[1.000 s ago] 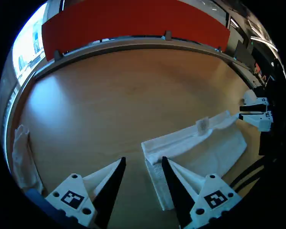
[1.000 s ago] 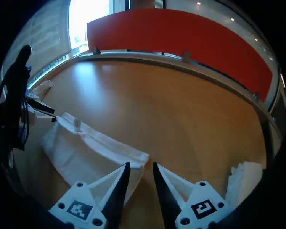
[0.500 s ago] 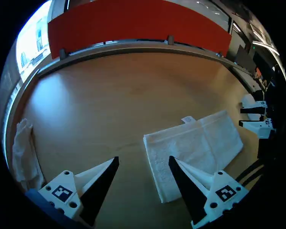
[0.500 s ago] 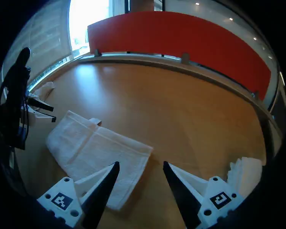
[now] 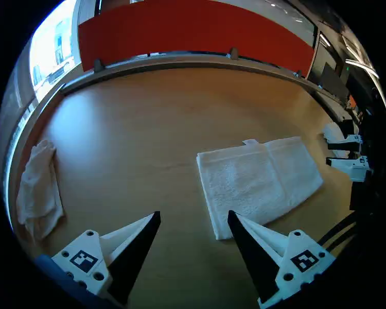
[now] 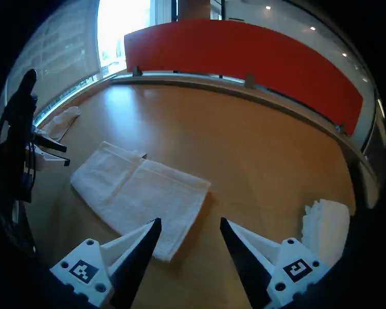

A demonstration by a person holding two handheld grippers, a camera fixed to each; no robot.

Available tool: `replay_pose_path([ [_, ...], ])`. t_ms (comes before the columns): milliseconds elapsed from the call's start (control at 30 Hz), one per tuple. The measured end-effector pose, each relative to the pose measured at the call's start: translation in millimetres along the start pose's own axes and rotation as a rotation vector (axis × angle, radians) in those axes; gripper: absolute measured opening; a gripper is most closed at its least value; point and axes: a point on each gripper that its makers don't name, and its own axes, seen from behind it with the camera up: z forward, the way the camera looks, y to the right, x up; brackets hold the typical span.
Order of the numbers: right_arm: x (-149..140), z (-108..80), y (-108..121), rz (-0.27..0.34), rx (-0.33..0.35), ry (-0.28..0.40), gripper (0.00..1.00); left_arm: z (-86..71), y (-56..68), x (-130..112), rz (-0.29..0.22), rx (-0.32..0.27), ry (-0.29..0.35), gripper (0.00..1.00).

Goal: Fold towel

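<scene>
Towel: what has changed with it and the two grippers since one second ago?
The left gripper and the right gripper let go of the towel, opened wide and drew back. The towel dropped flat, folded, on the table. The crumpled cloths at the sides stayed put.

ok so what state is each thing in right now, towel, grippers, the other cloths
towel: folded, lying flat on the table, not gripped
left gripper: open, empty
right gripper: open, empty
crumpled cloth: bunched up, unfolded
white cloth pile: heaped near the table's edge
</scene>
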Motion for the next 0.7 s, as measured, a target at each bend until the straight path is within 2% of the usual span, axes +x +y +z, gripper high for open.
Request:
replay_pose_path([
  [167,-1,-0.1,-3,-0.017,0.017,-0.003,0.88,-12.7,-5.3,-4,-0.020,0.020,0.012,0.97],
  [467,1,5.5,-20,-0.086,0.066,-0.007,0.88,-44.4,-21.8,-20,-0.074,0.073,0.028,0.97],
  [700,-6,9.2,-24,-0.106,0.088,-0.022,0.88,-58.8,-27.8,-30,-0.109,0.095,0.033,0.97],
])
